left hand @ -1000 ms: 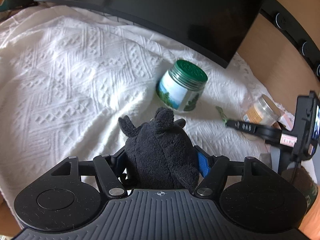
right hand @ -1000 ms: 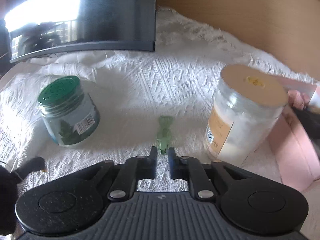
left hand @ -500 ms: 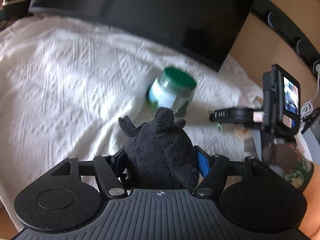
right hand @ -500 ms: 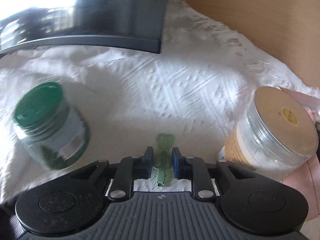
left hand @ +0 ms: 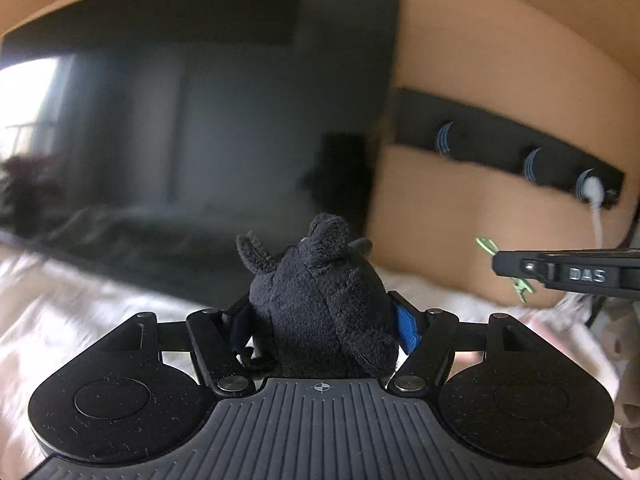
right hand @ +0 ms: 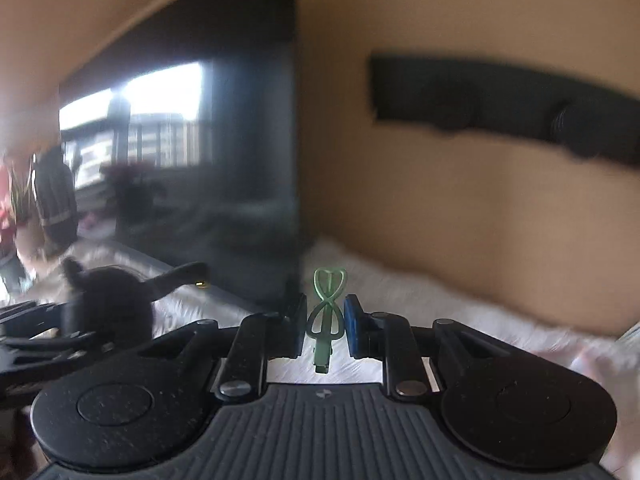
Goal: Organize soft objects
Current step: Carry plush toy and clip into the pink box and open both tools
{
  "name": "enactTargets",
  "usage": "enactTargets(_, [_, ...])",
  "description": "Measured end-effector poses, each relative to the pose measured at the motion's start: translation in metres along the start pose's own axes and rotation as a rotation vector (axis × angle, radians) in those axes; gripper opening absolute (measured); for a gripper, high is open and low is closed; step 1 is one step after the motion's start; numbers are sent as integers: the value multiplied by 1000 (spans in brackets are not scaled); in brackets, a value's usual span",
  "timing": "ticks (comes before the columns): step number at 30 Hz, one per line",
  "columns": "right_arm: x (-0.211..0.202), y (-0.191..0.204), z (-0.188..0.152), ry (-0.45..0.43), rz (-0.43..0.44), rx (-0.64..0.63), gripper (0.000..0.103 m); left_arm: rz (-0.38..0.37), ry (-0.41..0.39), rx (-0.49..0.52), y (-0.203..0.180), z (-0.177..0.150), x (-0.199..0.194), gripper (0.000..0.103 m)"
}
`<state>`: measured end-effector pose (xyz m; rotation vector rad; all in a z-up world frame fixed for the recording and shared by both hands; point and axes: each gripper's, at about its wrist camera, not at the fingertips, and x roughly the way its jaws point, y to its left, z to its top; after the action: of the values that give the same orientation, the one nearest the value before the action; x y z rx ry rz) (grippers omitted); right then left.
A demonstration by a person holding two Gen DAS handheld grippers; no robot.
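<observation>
The left gripper [left hand: 324, 320] is clamped on a small black plush animal toy [left hand: 320, 304], its blue-padded fingers [left hand: 406, 326] pressing the toy's sides as it is held up above the white textured cloth [left hand: 60, 320] in front of a large dark monitor screen [left hand: 200, 120]. The right gripper [right hand: 325, 320] pinches a thin green plastic heart-topped clip [right hand: 326, 312] upright between narrow jaws, just right of the plush.

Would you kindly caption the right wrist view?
Right gripper holds a green clip above the white cloth.
</observation>
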<state>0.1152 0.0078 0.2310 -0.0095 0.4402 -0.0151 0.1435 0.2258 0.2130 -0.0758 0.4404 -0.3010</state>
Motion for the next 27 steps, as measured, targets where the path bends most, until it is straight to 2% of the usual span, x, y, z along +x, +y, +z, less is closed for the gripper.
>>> enactTargets(4, [-38,-48,8,-59,-49,30,19,-79,-27,67,-54,18,12,73])
enactTargets(9, [-77,-112,-1,-108,-137,67,19,-201,15,94,-118,21,38,73])
enactTargets(14, [-95,-166,-17,-107,-212,122,19,-297,121,8,-148,10,76,73])
enactTargets(18, [-95,-195,-22,-108,-227,165,19,-381,270,-66,-171,-1,120,73])
enactTargets(20, [-91,-201,-25,-112,-228,180,19,-402,334,-89,-183,-9,143,73])
enactTargets(24, [-76,-212,-30,-109,-238,226,20,-441,393,-128,-211,-26,183,74])
enactTargets(27, [-62,-223,-34,-98,-240,262,20,-441,477,-94,-229,-45,216,74])
